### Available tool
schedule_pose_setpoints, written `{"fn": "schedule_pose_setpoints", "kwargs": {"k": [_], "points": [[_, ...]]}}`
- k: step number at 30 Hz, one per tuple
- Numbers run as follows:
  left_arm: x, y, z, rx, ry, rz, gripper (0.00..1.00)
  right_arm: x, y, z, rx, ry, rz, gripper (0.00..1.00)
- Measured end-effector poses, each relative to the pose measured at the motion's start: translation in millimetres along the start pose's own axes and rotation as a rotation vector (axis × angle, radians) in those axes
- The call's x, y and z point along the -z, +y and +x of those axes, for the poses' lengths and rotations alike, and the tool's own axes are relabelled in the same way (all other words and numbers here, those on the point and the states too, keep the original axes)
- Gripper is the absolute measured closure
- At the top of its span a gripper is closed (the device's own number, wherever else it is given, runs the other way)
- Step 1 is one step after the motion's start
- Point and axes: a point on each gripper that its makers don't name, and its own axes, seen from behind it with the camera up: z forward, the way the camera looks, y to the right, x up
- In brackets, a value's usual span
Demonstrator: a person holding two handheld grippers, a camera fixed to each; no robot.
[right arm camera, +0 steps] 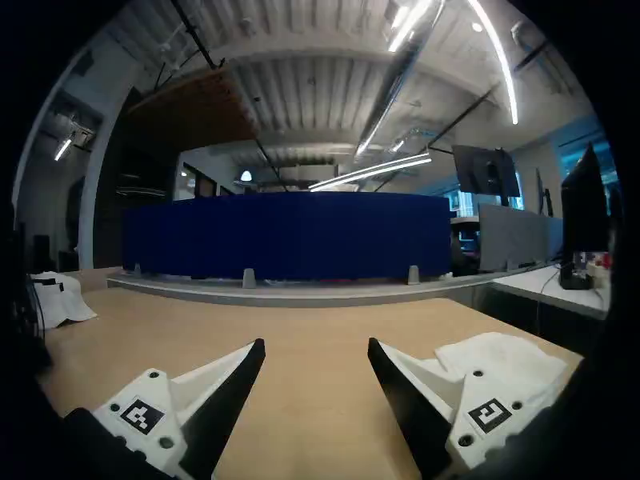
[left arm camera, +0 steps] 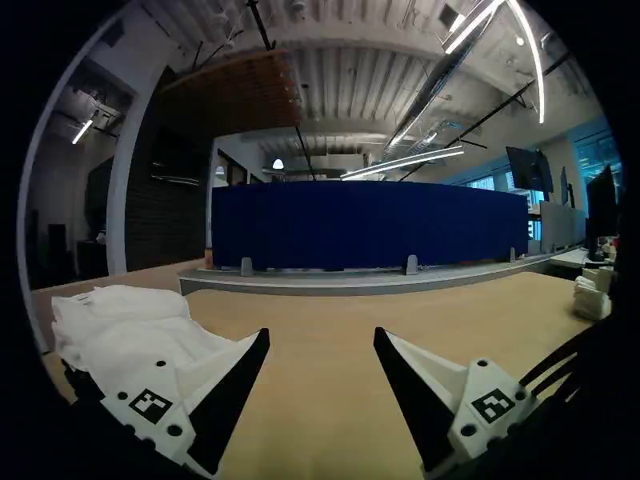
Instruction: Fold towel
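As the left claw (left arm camera: 321, 331) and right claw (right arm camera: 316, 342) sit with fingers spread apart, low over the wooden table (left arm camera: 336, 384), one crumpled white towel (left arm camera: 128, 328) lies by the left claw's left finger and another towel (right arm camera: 500, 356) beside the right claw's right finger.

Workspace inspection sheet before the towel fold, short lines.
Surface: light wooden table.
Job's things: crumpled white towel by the left gripper's left finger; white cloth, also crumpled, by the right gripper's right finger.
Clutter: white stack at the table's far right.
Grippers: left gripper open, holding nothing; right gripper open, holding nothing.
Cables: dark strands, maybe cables, unclear.
Surroundings: blue partition, monitor, ceiling light strip.
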Motion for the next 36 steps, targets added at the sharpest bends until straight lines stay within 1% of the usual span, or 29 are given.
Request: {"fn": "schedule_pose_setpoints", "kwargs": {"k": [36], "points": [[1.3,0.1,-0.1,0.000,0.000,0.000,0.03,-1.6,1.9,-1.0,0.002,-0.002,-0.006,0.00]]}}
